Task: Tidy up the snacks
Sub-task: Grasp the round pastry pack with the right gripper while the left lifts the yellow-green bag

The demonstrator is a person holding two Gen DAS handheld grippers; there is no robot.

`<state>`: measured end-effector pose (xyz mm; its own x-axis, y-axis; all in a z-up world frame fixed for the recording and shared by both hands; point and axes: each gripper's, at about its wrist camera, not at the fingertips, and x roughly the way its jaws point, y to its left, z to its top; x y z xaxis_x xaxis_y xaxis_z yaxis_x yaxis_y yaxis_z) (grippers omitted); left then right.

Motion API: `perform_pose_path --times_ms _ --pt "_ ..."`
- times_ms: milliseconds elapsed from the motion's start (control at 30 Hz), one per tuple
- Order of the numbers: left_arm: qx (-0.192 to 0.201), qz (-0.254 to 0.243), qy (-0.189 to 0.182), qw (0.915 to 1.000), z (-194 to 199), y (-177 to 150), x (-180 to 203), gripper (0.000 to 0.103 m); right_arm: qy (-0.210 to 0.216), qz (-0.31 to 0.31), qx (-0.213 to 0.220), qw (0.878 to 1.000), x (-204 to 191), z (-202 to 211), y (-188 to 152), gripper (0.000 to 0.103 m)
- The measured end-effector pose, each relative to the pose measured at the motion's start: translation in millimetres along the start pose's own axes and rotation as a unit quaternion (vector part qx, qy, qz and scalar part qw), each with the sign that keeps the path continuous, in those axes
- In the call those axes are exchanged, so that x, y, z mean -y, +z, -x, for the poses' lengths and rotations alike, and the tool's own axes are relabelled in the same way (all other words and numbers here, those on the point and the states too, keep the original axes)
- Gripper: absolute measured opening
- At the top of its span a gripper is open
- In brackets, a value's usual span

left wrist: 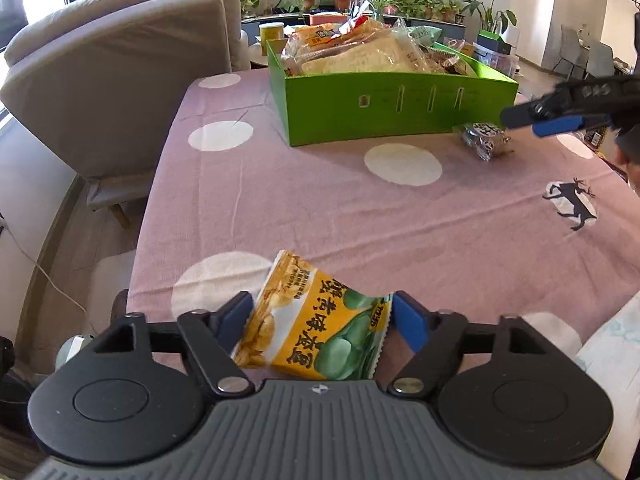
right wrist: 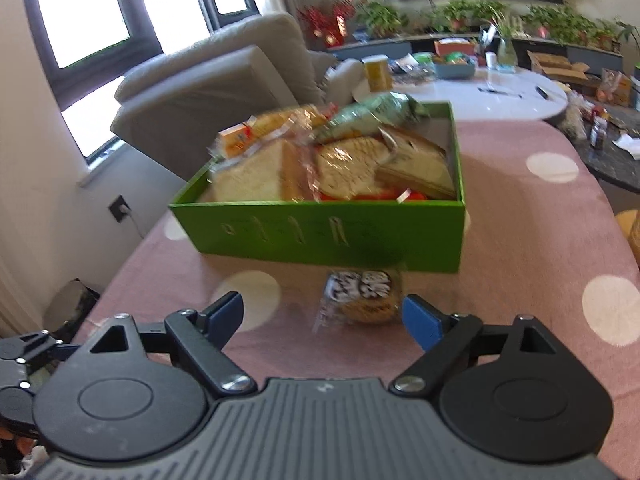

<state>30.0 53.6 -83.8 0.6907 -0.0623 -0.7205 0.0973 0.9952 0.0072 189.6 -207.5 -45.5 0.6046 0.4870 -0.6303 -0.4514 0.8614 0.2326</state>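
Observation:
A green box [left wrist: 384, 114] full of wrapped bread and snacks stands at the far side of the pink table; it also shows in the right wrist view [right wrist: 320, 236]. My left gripper [left wrist: 322, 312] is shut on a yellow and green snack bag [left wrist: 316, 328], held just above the cloth. My right gripper [right wrist: 322, 310] is open, with a small clear-wrapped cookie pack [right wrist: 360, 294] lying on the table between and just beyond its fingers, in front of the box. In the left wrist view the right gripper [left wrist: 520, 118] hovers over that pack [left wrist: 482, 140].
The pink tablecloth [left wrist: 320, 208] has white dots and a deer print. A grey sofa [left wrist: 120, 80] stands left of the table. A white round table [right wrist: 500, 92] with clutter and potted plants [right wrist: 480, 12] lies behind the box.

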Motion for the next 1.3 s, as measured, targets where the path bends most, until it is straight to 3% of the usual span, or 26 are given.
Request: perform_pose_path --times_ms 333,600,800,867,1133,1300 --pt "0.013 0.028 -0.026 0.9992 -5 13 5 0.067 -0.036 -0.001 -0.021 0.999 4 -33 -2 0.090" --pt "0.026 0.000 -0.056 0.9981 -21 39 35 0.067 -0.054 0.004 -0.017 0.998 2 -44 -2 0.090" --pt "0.009 0.000 -0.054 0.9985 -31 38 40 0.078 -0.064 0.004 -0.014 0.998 5 -46 -2 0.089" --pt "0.009 0.000 -0.053 0.9985 -29 36 38 0.086 -0.069 0.012 -0.012 0.997 4 -46 -2 0.089" --pt "0.001 -0.063 -0.051 0.9967 -31 30 43 0.089 -0.059 -0.002 -0.007 0.998 8 -41 -1 0.089" --pt "0.004 -0.051 -0.060 0.9969 -38 35 43 0.088 -0.041 -0.010 -0.005 0.999 7 -32 -2 0.089"
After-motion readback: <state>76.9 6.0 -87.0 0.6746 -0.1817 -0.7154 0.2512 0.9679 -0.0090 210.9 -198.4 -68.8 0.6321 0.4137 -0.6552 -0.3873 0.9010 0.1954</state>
